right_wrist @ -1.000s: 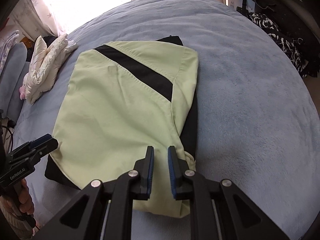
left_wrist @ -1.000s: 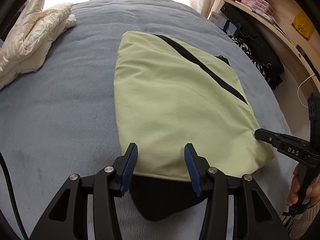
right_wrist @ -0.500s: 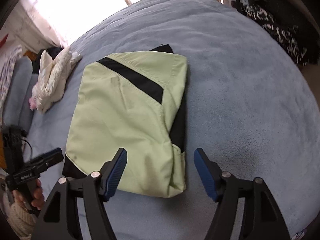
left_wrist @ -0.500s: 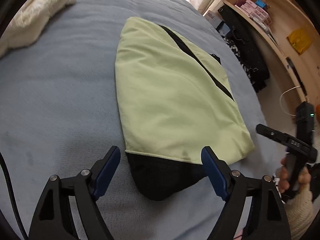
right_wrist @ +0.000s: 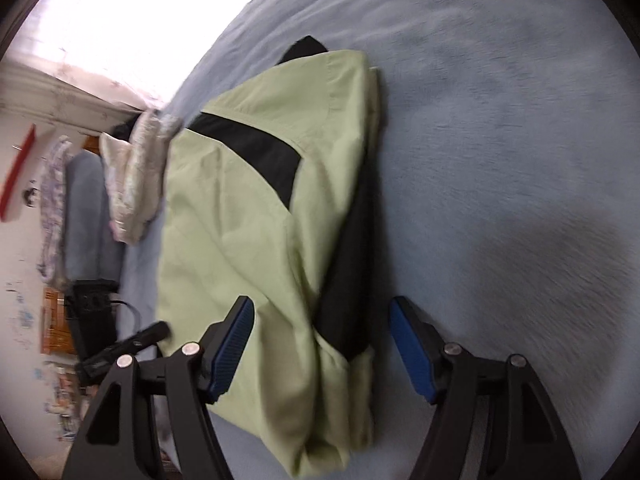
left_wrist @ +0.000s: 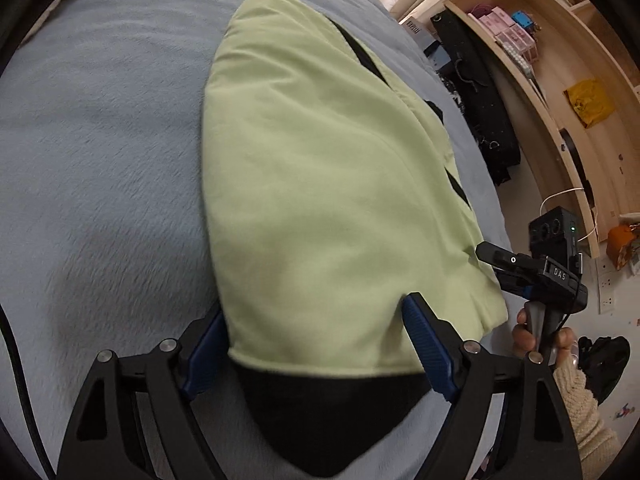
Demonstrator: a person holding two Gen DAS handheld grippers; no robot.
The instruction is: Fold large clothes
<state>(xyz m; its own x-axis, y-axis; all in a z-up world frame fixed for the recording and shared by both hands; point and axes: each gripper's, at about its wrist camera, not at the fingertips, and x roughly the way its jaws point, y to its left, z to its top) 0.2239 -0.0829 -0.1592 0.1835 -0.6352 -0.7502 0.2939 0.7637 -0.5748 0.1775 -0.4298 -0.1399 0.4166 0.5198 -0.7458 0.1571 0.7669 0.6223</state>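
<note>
The folded light-green garment [left_wrist: 320,184] with its black stripe [right_wrist: 256,156] lies on the grey-blue bed [left_wrist: 100,140], a black layer sticking out at its near end; the only writing I can read is "DAS" on the body of the right tool [left_wrist: 490,254], seen from the left wrist camera (a small green light glows on the box behind it). The left tool [left_wrist: 316,332] stands wide open, its blue pads straddling the garment's near hem, gripping nothing; half a second ago it hung back from that hem. The right tool [right_wrist: 320,344] is likewise spread wide, one finger over the green cloth, one over the bed; a second ago its fingers were nearly together. A cream quilted bundle [right_wrist: 132,188] lies beyond.
</note>
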